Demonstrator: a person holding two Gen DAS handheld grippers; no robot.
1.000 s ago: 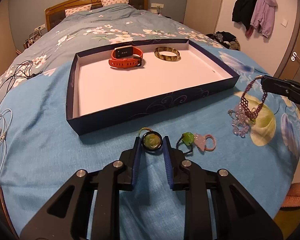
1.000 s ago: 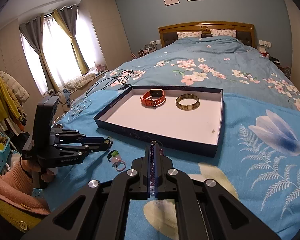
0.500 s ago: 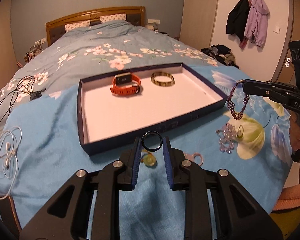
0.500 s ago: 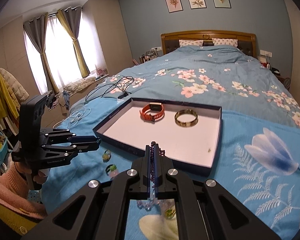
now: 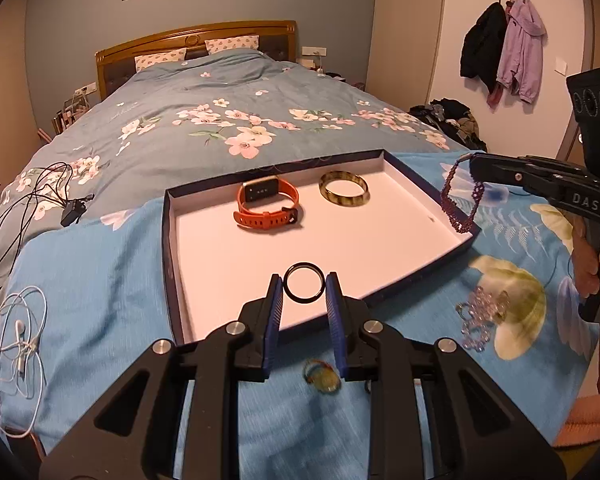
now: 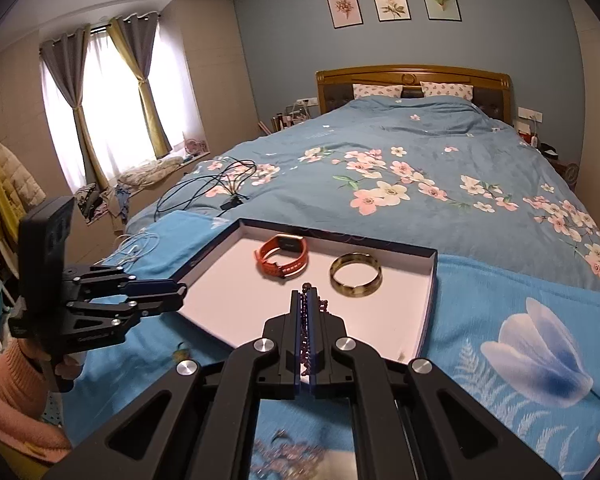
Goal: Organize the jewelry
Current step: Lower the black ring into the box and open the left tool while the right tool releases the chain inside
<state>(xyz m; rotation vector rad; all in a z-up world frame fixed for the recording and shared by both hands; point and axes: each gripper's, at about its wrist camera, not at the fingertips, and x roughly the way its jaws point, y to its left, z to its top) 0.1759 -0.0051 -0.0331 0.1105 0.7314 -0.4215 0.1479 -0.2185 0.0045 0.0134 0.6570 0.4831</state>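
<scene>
My left gripper [image 5: 304,286] is shut on a black ring [image 5: 304,283], held above the near edge of the navy tray [image 5: 171,240]. My right gripper [image 6: 307,293] is shut on a purple bead bracelet [image 5: 458,200], hanging over the tray's right rim. The bracelet also shows in the right wrist view [image 6: 305,322]. In the tray lie an orange smartwatch [image 5: 267,204] and a green-brown bangle [image 5: 343,188]. On the blue cloth lie a green-yellow piece [image 5: 321,374] and a clear bead bracelet [image 5: 480,316].
The tray [image 6: 430,300] sits on a blue cloth over a floral bedspread [image 5: 220,120]. Black cables [image 5: 36,192] and white earphones [image 5: 18,332] lie to the left. Coats [image 5: 504,52] hang on the right wall.
Both grippers rose and moved toward the tray. The left one lifted the black ring off the cloth to above the tray's near edge. The right one carried the purple bracelet over the tray's right rim.
</scene>
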